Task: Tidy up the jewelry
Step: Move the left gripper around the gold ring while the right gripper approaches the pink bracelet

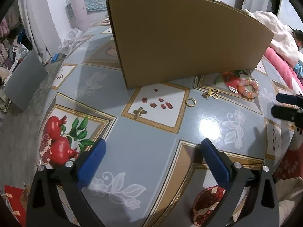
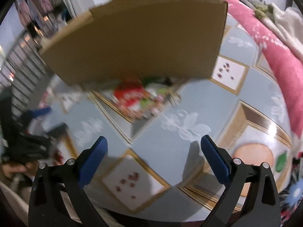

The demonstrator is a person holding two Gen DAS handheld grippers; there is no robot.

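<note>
In the left wrist view a cardboard box (image 1: 189, 43) stands on the patterned table. In front of it lie a gold flower ring (image 1: 139, 112), a gold hoop (image 1: 190, 101), a gold butterfly piece (image 1: 211, 93) and a pink bead bracelet (image 1: 248, 89). My left gripper (image 1: 154, 162) is open and empty, above the table well short of the jewelry. My right gripper (image 2: 154, 162) is open and empty; it also shows at the right edge of the left wrist view (image 1: 287, 106). The right wrist view is blurred; the box (image 2: 136, 43) and a smear of the bracelet (image 2: 151, 104) show.
The round table (image 1: 155, 132) has a glossy pomegranate-print cloth. A pink blanket (image 2: 274, 53) lies at the right. A grey panel (image 1: 24, 79) and clutter stand on the floor at the left. The left gripper shows blurred at the left of the right wrist view (image 2: 36, 124).
</note>
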